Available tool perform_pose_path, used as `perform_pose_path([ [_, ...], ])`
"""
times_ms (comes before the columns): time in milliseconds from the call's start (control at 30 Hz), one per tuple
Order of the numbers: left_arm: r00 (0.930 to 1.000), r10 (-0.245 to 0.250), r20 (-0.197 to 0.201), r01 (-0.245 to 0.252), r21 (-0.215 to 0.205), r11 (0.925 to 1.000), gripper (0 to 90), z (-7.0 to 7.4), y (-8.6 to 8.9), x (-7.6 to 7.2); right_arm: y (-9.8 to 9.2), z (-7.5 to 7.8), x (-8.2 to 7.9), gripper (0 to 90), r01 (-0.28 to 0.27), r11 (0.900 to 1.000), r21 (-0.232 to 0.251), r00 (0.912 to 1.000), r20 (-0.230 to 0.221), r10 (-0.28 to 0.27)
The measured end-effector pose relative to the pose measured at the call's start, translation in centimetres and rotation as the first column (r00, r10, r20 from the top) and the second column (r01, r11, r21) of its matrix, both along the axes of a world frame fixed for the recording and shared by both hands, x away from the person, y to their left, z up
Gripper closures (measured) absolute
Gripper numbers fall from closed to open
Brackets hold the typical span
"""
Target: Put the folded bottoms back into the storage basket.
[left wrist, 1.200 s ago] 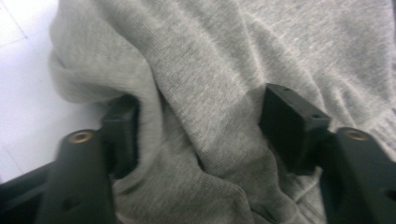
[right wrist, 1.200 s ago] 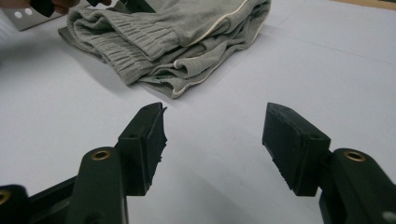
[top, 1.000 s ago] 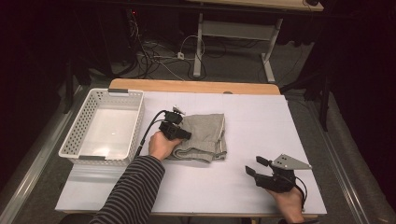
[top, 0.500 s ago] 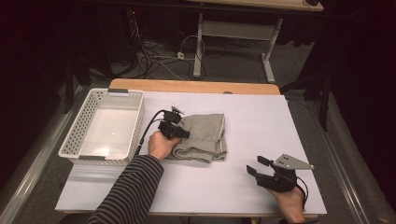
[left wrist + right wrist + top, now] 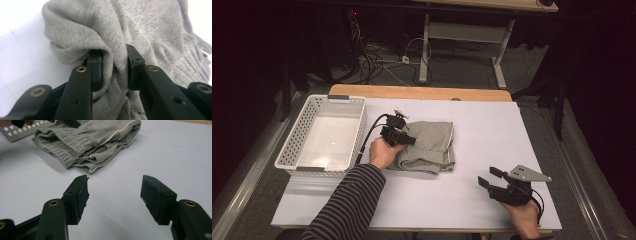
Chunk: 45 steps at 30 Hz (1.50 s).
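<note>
Starting at the left of the high view, a white basket [image 5: 323,136] stands on the surface [image 5: 492,150] with its perforated walls upright. Just beside its right wall, your left hand [image 5: 381,152], in a striped sleeve [image 5: 347,205], holds the left gripper [image 5: 404,138] at the left edge of the grey cloth [image 5: 429,146]. In the left gripper view, your jaws have just been closing and now pinch a raised fold of that cloth [image 5: 110,62] between the pads, the fabric bunched over the left pad. The cloth lies folded near the middle of the surface, just right of the basket. In the right gripper view its ribbed band and pale piping face the camera. Farther right, well apart from the cloth, your right gripper [image 5: 487,176] rests low near the front edge in your right hand [image 5: 523,216]. Its jaws stand apart with bare surface between them and grip nothing.
</note>
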<state>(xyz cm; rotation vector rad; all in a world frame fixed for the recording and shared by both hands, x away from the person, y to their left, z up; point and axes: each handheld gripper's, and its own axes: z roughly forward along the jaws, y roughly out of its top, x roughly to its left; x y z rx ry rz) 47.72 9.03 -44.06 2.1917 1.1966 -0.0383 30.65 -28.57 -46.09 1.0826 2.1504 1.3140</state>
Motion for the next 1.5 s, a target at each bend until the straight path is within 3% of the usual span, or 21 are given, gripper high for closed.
perform_pose_path([
  [167,0.9997,-0.009,0.02,0.01,-0.016,0.9998,69.0,1.0,0.0,-0.2,-0.1,0.0,0.0,39.9,0.002,1.0,0.003,1.0,0.0,-0.002],
  [567,0.996,-0.046,0.077,0.046,-0.006,0.9989,69.7,3.6,-0.2,-1.3,-0.1,0.0,0.0,39.9,0.003,1.0,0.006,1.0,-0.001,-0.003],
  [1500,0.9913,-0.059,0.118,0.058,0.012,0.9982,70.5,6.5,1.5,-2.4,-0.1,0.0,0.0,39.9,0.003,1.0,0.003,1.0,-0.001,-0.003],
])
